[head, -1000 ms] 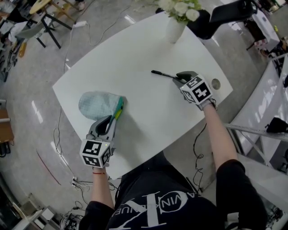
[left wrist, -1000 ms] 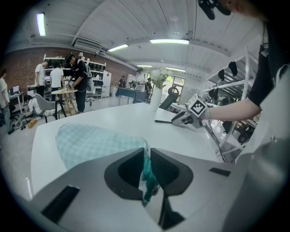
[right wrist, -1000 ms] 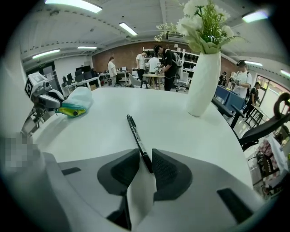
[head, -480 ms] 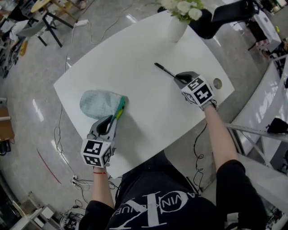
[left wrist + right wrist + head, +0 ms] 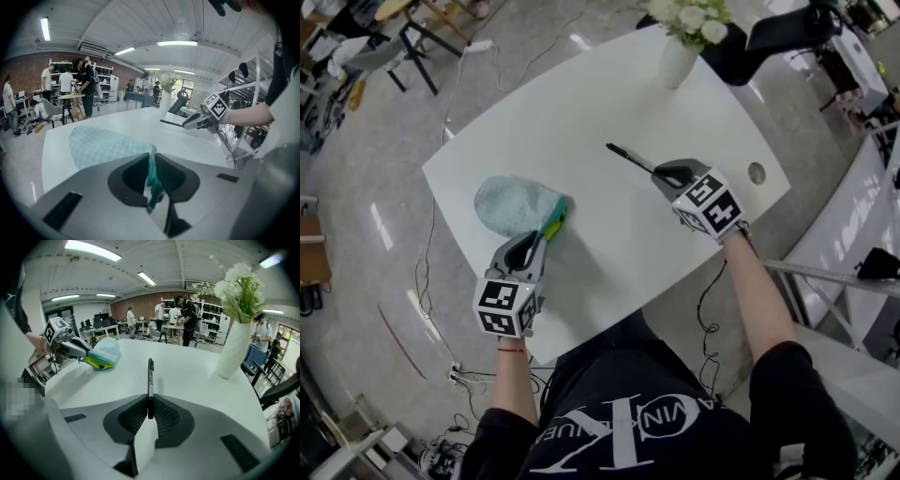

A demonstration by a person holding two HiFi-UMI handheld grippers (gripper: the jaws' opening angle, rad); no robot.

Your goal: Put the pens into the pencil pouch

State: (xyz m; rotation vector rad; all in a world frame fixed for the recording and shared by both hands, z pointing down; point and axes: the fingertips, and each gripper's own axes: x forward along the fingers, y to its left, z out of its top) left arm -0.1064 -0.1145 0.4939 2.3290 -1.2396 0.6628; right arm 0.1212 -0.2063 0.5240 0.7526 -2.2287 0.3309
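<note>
**benchrat:** So, nearest the person first: the left gripper [image 5: 542, 234] has its jaws pinched almost together on the teal-and-yellow rim of the pale blue-green fabric pencil pouch [image 5: 508, 204]. The pouch lies on the near-left part of the white oval table [image 5: 581, 103]. My guess is it's holding that lip to keep the mouth up and stop the bag sliding when something gets pushed in.

**inkfan:** Makes sense. And the other hand?

**benchrat:** Further out, well apart from the pouch, the right gripper [image 5: 659, 172] has just been closing its jaws. They're clamped on the tail end of a slim black marker pen [image 5: 626, 157]. The rest of the pen sticks straight out ahead of the jaws, tip pointing toward the far left of the table.

**inkfan:** Why grab the tail?

**benchrat:** Probably so the long free end can go into the opening first without the jaws bumping the fabric. I can't see anything in the pouch, so I'd call this the carry-over step. Can't tell how wide the mouth gapes though, it's too small from above.

**inkfan:** Anything in the way?

**benchrat:** Not between them. There's only a white ceramic vase [image 5: 678, 58] of white flowers at the far edge, well beyond the pen.
</note>
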